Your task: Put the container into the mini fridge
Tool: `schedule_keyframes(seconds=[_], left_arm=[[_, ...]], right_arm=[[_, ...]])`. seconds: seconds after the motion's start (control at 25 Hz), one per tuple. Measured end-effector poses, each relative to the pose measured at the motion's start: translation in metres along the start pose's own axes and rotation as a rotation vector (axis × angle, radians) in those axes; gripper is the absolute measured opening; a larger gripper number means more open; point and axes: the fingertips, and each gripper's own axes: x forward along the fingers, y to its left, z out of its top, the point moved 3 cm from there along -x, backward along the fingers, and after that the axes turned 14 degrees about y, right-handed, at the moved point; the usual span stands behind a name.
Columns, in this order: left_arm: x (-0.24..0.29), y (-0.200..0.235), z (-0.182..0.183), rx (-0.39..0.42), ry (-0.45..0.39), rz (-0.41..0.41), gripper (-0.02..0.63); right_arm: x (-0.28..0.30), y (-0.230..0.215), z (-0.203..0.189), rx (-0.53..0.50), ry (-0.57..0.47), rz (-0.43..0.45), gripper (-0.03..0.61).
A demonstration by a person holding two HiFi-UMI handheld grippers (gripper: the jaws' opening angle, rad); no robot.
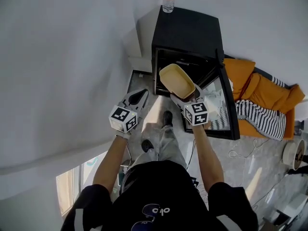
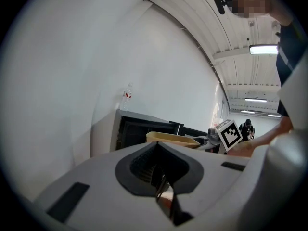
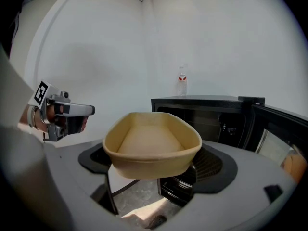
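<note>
A tan oval container [image 1: 176, 80] hangs in front of the black mini fridge [image 1: 187, 32], whose glass door [image 1: 226, 107] stands open to the right. My right gripper [image 1: 186, 94] is shut on the container's near end; in the right gripper view the container [image 3: 151, 146] fills the space between the pads, with the fridge [image 3: 207, 105] opening just behind it. My left gripper [image 1: 143, 94] hovers to the left of the fridge, its jaws together with nothing in them. The left gripper view shows the container [image 2: 171, 138] and the fridge [image 2: 139, 129] ahead.
A water bottle [image 1: 168, 0] stands on the fridge's top at the back. A white wall runs along the left. Orange cushions [image 1: 260, 88] and a striped cloth [image 1: 262, 119] lie right of the door. A cable [image 1: 240, 153] loops on the floor.
</note>
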Motion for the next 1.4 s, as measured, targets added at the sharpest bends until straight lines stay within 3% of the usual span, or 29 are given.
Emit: schedule_keyframes(seconds=[0.76,1.4], left_arm=[[0.006,-0.029,-0.045,0.009,0.03,-0.093,0.006],[0.07,0.011,-0.024,0.039,0.024,-0.102,0.006]], right_arm=[[-0.021,0.013,-0.063,0.021,0.013,-0.081,0.514],[0.057,-0.045,-0.04,0.032,-0.033,-0.132,0.514]])
